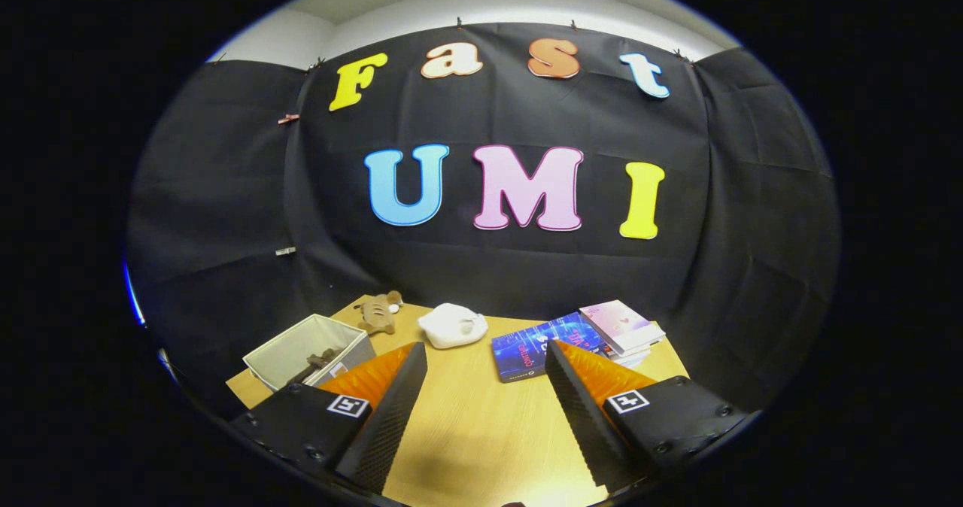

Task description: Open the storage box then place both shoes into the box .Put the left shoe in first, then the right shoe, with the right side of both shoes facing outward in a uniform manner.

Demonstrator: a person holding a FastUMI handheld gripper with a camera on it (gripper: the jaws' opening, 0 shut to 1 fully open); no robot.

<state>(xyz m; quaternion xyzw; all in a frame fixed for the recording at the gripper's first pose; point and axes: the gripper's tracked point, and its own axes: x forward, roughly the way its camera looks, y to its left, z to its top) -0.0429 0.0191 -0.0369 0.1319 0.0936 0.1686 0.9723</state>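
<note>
Gripper (481,387) wide open, holding nothing. Open-topped storage box (308,349) lower left of frame, just beyond left finger; shoes unidentifiable.

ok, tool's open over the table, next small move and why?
Probably swing the tool left toward the storage box. Its fingers stand open over bare table, holding nothing. The box sits to the left, just beyond them, open-topped with a dark item inside. I can't make out a shoe for certain.
</note>
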